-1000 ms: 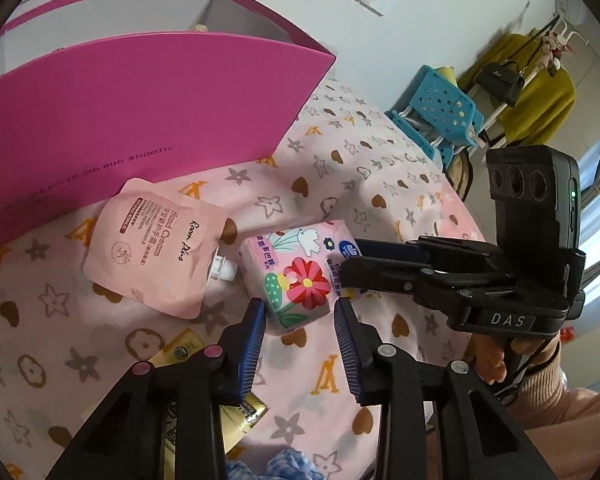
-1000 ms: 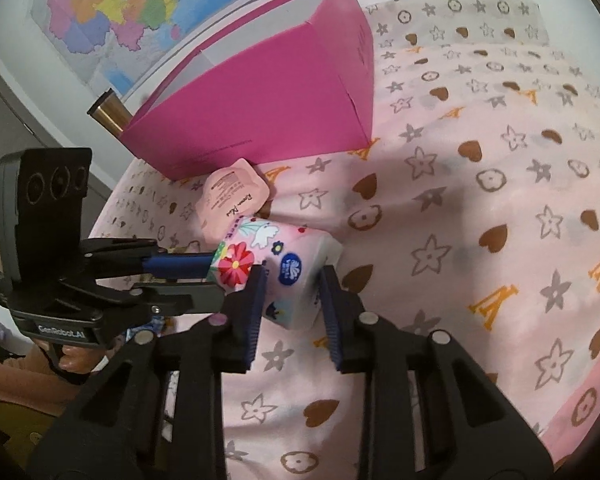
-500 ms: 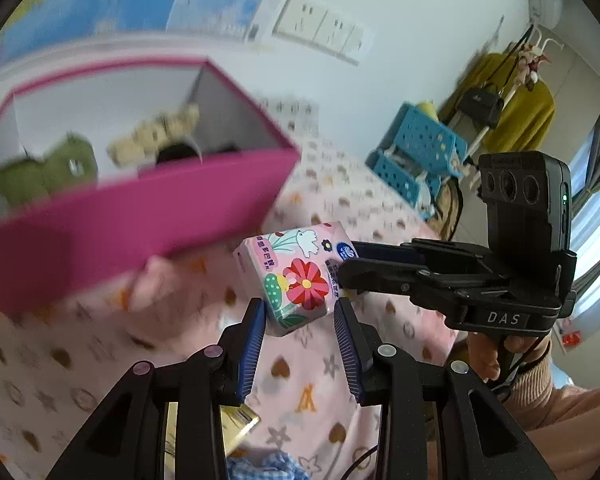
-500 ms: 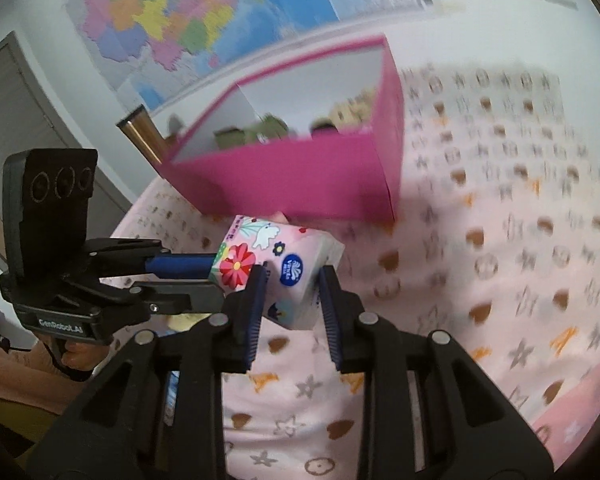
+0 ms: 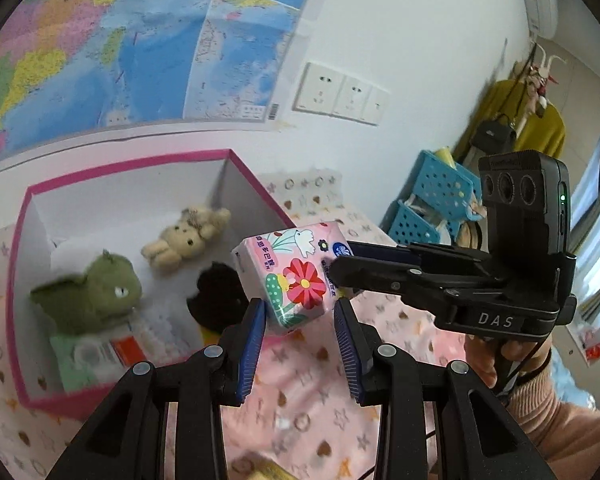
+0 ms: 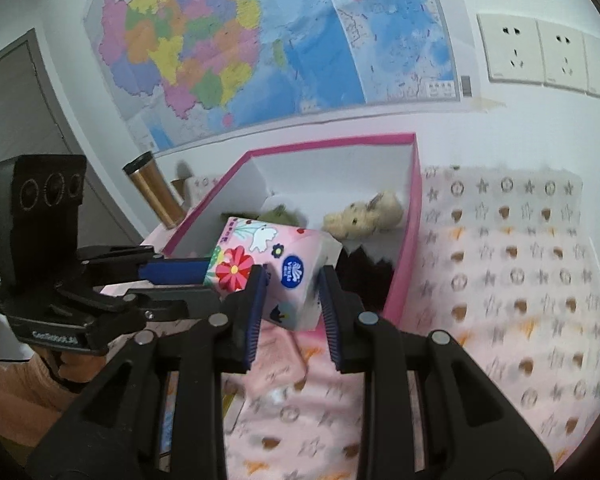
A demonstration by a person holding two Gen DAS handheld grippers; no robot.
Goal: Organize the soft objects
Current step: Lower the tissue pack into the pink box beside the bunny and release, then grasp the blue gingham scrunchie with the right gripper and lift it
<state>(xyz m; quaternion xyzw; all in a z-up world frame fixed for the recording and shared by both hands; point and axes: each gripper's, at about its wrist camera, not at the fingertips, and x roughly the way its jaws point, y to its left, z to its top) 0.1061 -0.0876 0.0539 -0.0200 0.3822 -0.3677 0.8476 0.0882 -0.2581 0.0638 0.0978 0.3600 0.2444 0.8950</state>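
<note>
Pink floral tissue pack (image 5: 296,276) is up in the air, off the bed cover, just at the near-right corner of the pink box (image 5: 20,264), partly over its rim. Both grippers hold it at once. Left gripper (image 5: 300,312) has its blue pads (image 5: 256,320) narrow on the pack's lower end. Right gripper (image 6: 292,292) is clamped narrow on the other end, pads pressing the wrapper by the blue round logo. In the left wrist view the right gripper (image 5: 340,268) comes in from the right side of the pack.

Inside the box: beige teddy (image 5: 184,236) toward the far wall, green plush (image 5: 92,292) left of it, a black fuzzy thing (image 5: 216,296) nearest the pack, and flat packets (image 5: 100,352) on the box floor by the near wall, blurred.

Box sits on the pink star-and-heart bed cover (image 6: 520,280). A pink pouch (image 6: 276,356) lies on the cover below the pack, blurred. Bronze tumbler (image 6: 156,192) stands left of the box, near the wall. Map (image 6: 240,48) hangs on the wall above the box, wall sockets (image 6: 540,56) to its right. Blue perforated basket (image 5: 436,204) is well right of the box, with a yellow garment (image 5: 540,128) hanging beyond it. A hand (image 5: 484,364) in a pink sleeve grips the right gripper's handle.
</note>
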